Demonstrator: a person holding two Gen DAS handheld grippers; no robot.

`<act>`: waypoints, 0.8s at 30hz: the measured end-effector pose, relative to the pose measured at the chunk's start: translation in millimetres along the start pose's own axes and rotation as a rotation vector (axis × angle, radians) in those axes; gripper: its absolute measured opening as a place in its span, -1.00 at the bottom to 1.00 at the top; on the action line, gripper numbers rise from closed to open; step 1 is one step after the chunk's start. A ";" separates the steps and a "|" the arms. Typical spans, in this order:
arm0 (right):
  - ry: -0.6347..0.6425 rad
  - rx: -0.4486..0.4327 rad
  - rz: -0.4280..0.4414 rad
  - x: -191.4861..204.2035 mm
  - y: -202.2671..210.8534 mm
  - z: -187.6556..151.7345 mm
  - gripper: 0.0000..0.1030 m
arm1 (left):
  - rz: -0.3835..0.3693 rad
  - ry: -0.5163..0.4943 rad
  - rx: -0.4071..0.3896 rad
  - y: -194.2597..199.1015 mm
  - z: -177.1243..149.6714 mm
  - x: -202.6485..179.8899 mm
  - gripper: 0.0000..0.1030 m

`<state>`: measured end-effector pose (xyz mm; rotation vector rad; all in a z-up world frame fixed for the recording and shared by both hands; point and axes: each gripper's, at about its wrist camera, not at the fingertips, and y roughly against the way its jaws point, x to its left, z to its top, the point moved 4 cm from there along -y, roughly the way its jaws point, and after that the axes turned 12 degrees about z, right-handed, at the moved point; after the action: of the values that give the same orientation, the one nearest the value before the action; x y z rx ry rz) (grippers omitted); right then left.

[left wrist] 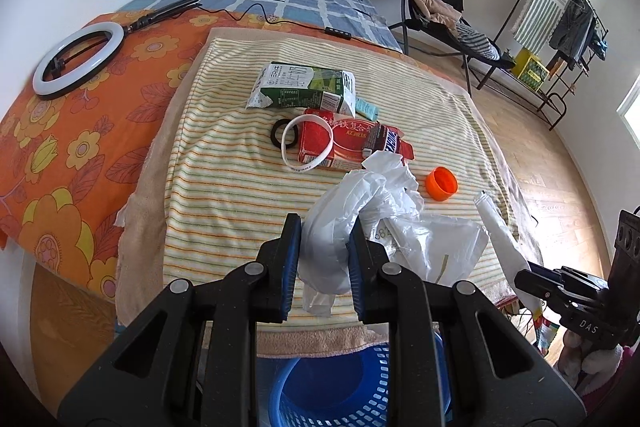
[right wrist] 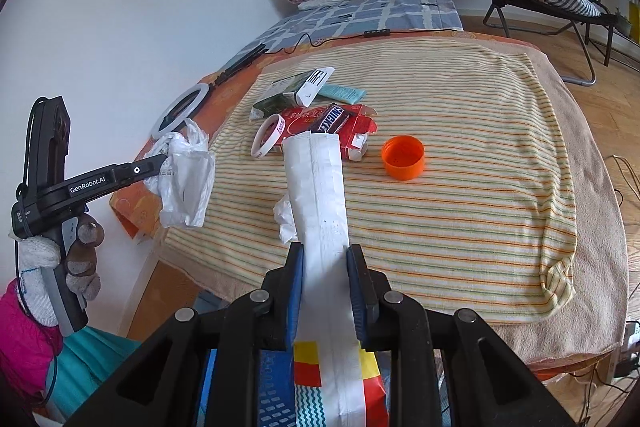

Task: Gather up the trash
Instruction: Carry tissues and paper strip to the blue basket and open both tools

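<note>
Left gripper first: its fingers are nearly shut, pinching a crumpled white plastic bag that hangs clear of the striped towel. Right gripper is likewise nearly closed on a long white wrapper, which sticks out forward over the bed. Directly below sits the blue basket, so the drop looks close. Here's the risk: the bag is slick and held by one bunched fold, so it could slide out early and land on the towel. The stiff wrapper could catch the basket rim and flip out. Left behind on the towel: green carton, red box, orange cap.
</note>
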<state>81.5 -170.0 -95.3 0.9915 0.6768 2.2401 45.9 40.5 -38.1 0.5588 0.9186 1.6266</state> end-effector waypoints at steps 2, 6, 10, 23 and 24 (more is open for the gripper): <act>0.009 0.014 0.011 5.8 2.4 -12.1 -0.60 | -0.008 -0.012 0.011 3.5 -12.7 -2.5 -0.58; 0.011 0.047 0.031 13.6 2.2 -36.1 -0.60 | -0.014 -0.048 0.027 8.6 -40.0 -10.7 -0.58; 0.009 0.083 0.051 19.8 -0.9 -58.0 -0.60 | -0.014 -0.093 0.047 10.3 -67.9 -19.6 -0.58; 0.024 0.200 0.066 27.5 -23.2 -106.4 -0.59 | 0.006 -0.171 0.180 -12.3 -138.8 -20.2 -0.58; 0.023 0.210 0.065 27.2 -25.5 -108.8 -0.59 | 0.009 -0.176 0.188 -14.6 -142.4 -20.2 -0.58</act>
<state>-10.2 -156.3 -163.3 1.1039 0.9168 2.2742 -49.2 -16.7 -130.7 0.8236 0.9430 1.4810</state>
